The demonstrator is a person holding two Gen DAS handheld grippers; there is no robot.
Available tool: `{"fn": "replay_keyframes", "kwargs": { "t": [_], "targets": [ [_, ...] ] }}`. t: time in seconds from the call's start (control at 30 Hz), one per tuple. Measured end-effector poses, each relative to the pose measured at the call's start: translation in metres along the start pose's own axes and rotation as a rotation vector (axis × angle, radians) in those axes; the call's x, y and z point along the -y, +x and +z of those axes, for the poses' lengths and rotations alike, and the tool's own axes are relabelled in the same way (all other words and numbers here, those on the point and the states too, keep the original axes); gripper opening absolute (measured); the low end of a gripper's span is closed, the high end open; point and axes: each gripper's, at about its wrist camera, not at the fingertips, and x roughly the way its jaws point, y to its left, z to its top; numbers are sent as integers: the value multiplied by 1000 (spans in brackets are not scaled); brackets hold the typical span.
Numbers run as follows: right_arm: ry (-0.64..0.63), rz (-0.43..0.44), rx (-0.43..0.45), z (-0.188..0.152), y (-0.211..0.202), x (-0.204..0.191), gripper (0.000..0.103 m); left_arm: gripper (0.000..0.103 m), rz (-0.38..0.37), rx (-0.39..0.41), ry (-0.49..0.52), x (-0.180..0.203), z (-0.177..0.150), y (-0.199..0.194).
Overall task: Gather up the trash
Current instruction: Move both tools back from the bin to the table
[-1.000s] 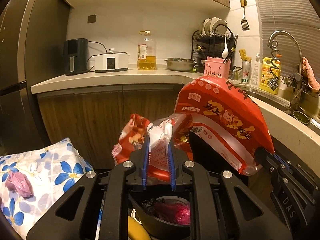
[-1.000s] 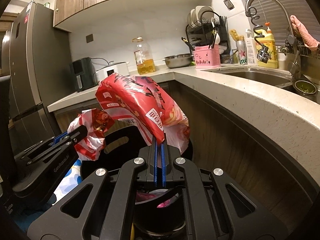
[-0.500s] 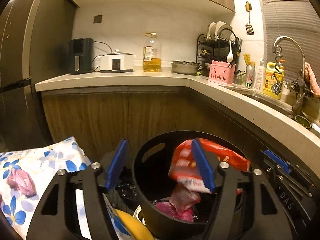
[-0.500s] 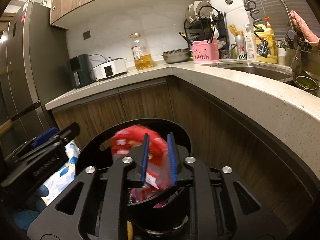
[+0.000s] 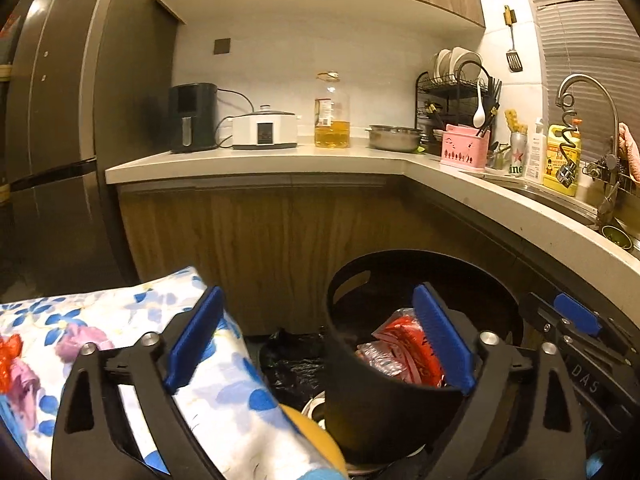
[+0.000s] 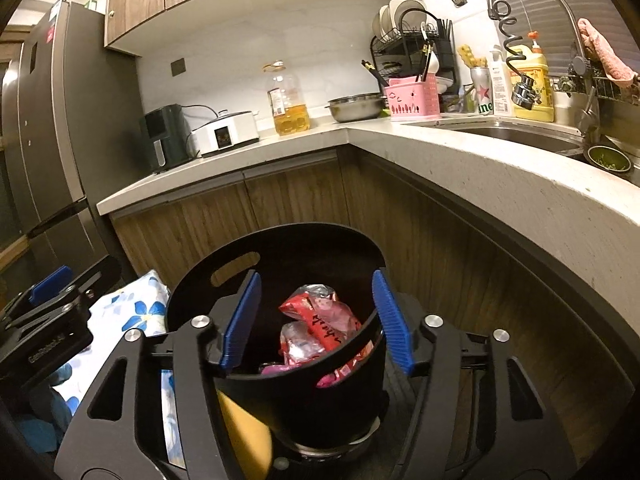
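Observation:
A black round bin stands on the floor by the counter; it also shows in the right wrist view. A red and clear plastic snack bag lies crumpled inside it; it also shows in the left wrist view. My left gripper is open and empty, above the bin's left rim. My right gripper is open and empty, right over the bin. Purple and red scraps lie on a blue-flowered cloth to the left.
A curved stone counter runs along the right, with wooden cabinets behind the bin. A fridge stands at the left. A black plastic bag and a yellow object lie beside the bin's base.
Both grippers held the red snack bag up over the bin. Both opened, and the bag dropped into the bin. The left gripper has shifted left.

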Motion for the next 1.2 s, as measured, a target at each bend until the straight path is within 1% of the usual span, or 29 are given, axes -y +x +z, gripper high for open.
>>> {"fn": "replay_keyframes", "kwargs": {
  "t": [0.13, 0.33, 0.5, 0.67, 1.2],
  "targets": [
    [-19, -1, -8, -7, -11, -8, 64, 97, 17, 9, -4, -6, -8, -16],
    [-44, -3, -8, -15, -30, -19, 67, 97, 58, 4, 14, -14, -19, -39],
    [-77, -7, -1, -22, -48, -32, 67, 97, 89, -9, 7, -24, -28, -56],
    [-84, 4, 2, -28, -63, -43, 67, 97, 110, -13, -19, -37, -35, -74],
    [-131, 72, 23, -45, -107, -88, 67, 97, 189, 0, -94, -84, -52, -132]
  ]
}}
